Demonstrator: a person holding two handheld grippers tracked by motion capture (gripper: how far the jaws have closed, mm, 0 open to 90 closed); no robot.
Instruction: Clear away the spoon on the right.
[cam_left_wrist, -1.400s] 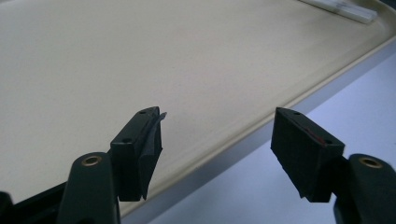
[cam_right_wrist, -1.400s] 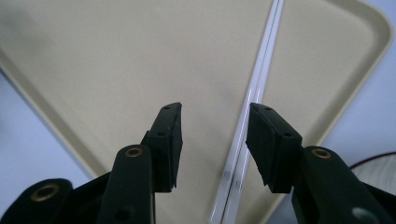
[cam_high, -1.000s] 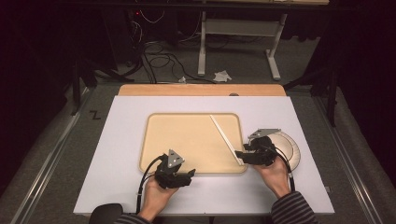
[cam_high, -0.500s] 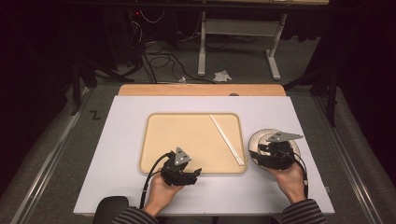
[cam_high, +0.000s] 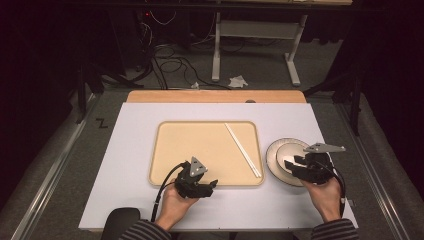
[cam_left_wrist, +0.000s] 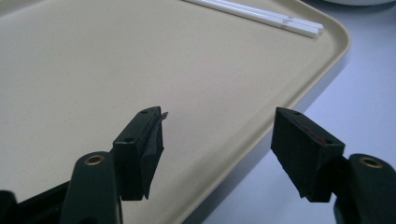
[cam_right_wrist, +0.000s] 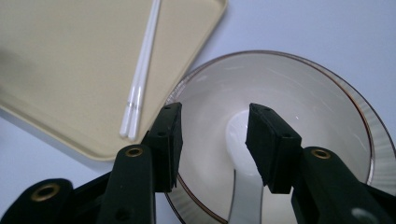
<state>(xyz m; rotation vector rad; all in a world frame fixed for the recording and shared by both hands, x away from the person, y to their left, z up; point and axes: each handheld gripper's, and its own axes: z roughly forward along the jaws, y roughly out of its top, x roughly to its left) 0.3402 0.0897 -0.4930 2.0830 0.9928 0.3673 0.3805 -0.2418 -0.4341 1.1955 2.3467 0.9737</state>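
- The table (cam_high: 135, 165) is sitting under everything, a big pale sheet with a wooden strip running along its far edge, and it's carrying all the stuff below.
- The tray (cam_high: 200, 145) is lying flat around the middle of the table, tan with a raised rim and rounded corners. In the left gripper view its near rim (cam_left_wrist: 261, 135) is running diagonally between the two jaws.
- The bowl (cam_high: 280, 152) is sitting on the table just beside the tray's right edge, not on the tray itself. From the right gripper view (cam_right_wrist: 299, 93) it's looking translucent and greyish with a thin brown line around the rim.
- The right claw (cam_high: 297, 166) is hanging over the bowl on its near side, hand gripping it from below. Its jaws have just been closing in a bit, but they're sitting apart with a clear gap, so it's open. In the right gripper view (cam_right_wrist: 212, 144) one jaw is lining up over the bowl's rim and the other over the inside, and I can't tell if either one is actually touching it.
- The left claw (cam_high: 202, 187) is hovering at the tray's near edge, jaws spread wide (cam_left_wrist: 217, 149) and gripping nothing.
- The chopsticks (cam_high: 243, 150) are lying as a white pair, side by side, on the right part of the tray, angled with the near ends (cam_right_wrist: 130, 123) close to the tray's corner by the bowl.
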